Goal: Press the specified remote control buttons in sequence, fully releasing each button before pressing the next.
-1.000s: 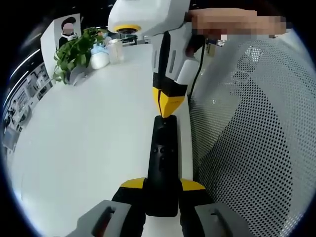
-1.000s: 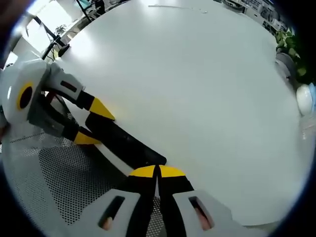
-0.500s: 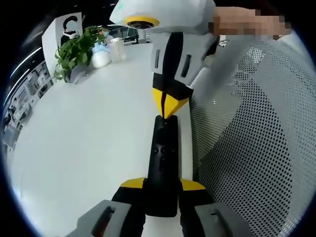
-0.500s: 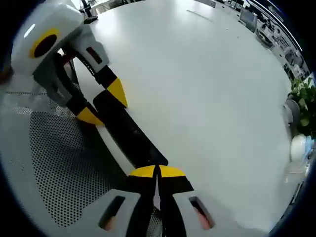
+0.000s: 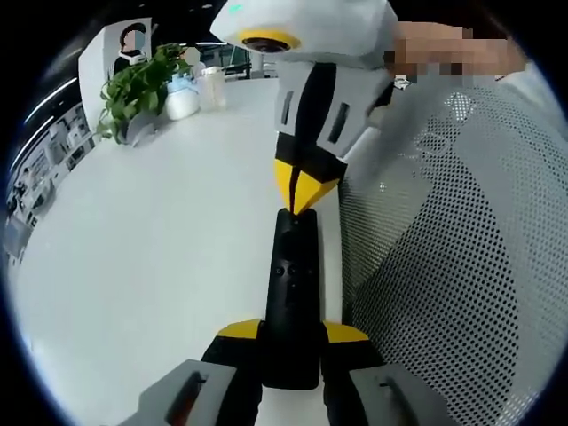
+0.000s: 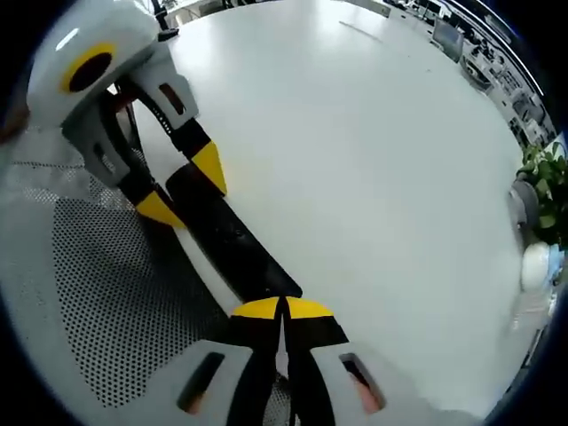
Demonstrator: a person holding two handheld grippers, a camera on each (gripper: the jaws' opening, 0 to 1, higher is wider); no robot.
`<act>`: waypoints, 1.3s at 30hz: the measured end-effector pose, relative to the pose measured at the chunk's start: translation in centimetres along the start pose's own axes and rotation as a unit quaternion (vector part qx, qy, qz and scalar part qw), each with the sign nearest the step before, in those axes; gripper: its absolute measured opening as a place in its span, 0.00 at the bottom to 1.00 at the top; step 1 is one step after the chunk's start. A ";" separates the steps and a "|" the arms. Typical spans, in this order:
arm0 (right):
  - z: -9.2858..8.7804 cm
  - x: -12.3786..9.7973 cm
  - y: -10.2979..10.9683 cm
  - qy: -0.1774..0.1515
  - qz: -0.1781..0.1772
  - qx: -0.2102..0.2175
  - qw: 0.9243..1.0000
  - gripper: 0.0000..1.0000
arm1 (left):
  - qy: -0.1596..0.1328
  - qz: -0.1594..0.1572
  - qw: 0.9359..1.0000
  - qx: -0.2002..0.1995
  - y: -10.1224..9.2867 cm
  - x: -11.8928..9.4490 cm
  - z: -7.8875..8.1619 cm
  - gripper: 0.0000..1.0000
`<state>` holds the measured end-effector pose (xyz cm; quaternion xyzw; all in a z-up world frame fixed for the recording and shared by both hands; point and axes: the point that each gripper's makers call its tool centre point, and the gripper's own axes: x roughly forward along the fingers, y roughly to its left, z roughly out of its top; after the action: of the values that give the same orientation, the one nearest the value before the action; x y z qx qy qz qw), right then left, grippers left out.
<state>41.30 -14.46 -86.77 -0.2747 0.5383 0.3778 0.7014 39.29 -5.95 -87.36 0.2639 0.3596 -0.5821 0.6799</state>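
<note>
Left gripper view has the black remote control (image 5: 291, 293) running lengthwise up the middle, its near end clamped between the yellow-tipped jaws of the left gripper (image 5: 291, 342). It lies along the right edge of the white table (image 5: 151, 257), just beside a mesh chair back (image 5: 453, 266). At the remote's far end the right gripper (image 5: 298, 191) comes down with its two yellow tips pressed together into a single point, and that point sits on or just at the top end of the remote; whether it is actually depressing a button there cannot be told.

Right gripper view shows the same meeting from the other side: closed tips at the near end of the remote, the left gripper gripping the far end.

Judging by this, a press near the remote's top end is in hand or about to land. How many buttons of the sequence are already done cannot be read, and releasing this one remains ahead.

Far left on the table stand a potted plant (image 5: 133, 93) and a small white bottle (image 5: 209, 87).
</note>
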 end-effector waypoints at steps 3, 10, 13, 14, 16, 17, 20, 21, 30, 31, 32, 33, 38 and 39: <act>0.0 0.0 0.0 -0.002 0.004 0.020 1.000 0.00 | -0.002 -0.002 1.000 -0.002 0.0 0.0 0.0 0.24; 0.0 0.0 0.0 0.003 0.007 0.035 0.999 0.00 | 0.001 -0.001 1.000 -0.004 0.0 0.0 0.0 0.24; 0.0 0.0 -0.1 0.006 0.008 0.053 0.999 0.00 | 0.000 -0.002 1.000 -0.004 0.0 0.0 0.0 0.24; 0.0 0.0 -0.1 0.006 0.009 0.057 0.998 0.00 | -0.001 -0.002 1.000 -0.003 0.0 0.0 0.0 0.24; 0.0 0.0 0.0 0.006 0.011 0.059 0.998 0.00 | -0.001 -0.002 1.000 -0.003 0.0 0.0 0.0 0.24; 0.0 0.0 0.0 0.006 0.011 0.060 0.998 0.00 | -0.001 -0.002 1.000 -0.003 0.0 0.0 0.0 0.24; 0.0 0.0 0.0 0.008 0.011 0.068 0.998 0.00 | -0.003 -0.002 1.000 -0.004 0.0 0.0 0.0 0.24; 0.0 0.0 0.0 0.009 0.011 0.071 0.997 0.00 | -0.003 -0.002 1.000 -0.004 0.0 0.0 0.0 0.24; -0.1 0.0 0.0 0.007 0.019 0.100 0.995 0.00 | -0.004 -0.003 1.000 -0.005 0.0 -0.1 0.1 0.24; -0.1 -0.1 0.0 0.007 0.019 0.100 0.995 0.00 | -0.004 -0.003 1.000 -0.004 0.0 0.0 0.1 0.24; -0.1 -0.1 0.0 0.007 0.018 0.099 0.995 0.00 | -0.004 -0.003 1.000 -0.004 0.0 0.0 0.1 0.24; -0.1 0.0 0.0 0.008 0.017 0.096 0.995 0.00 | -0.004 -0.003 1.000 -0.004 0.0 0.0 0.1 0.24; -0.1 -0.1 0.0 0.009 0.017 0.096 0.995 0.00 | -0.007 -0.003 1.000 -0.005 0.0 -0.1 0.1 0.24; -0.1 -0.1 0.0 0.008 0.018 0.097 0.995 0.00 | -0.006 -0.003 1.000 -0.005 0.0 0.0 0.1 0.24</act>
<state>41.23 -14.52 -86.72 -0.1987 0.5829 0.3336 0.7138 39.33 -5.96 -87.28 0.2556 0.3589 -0.5843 0.6816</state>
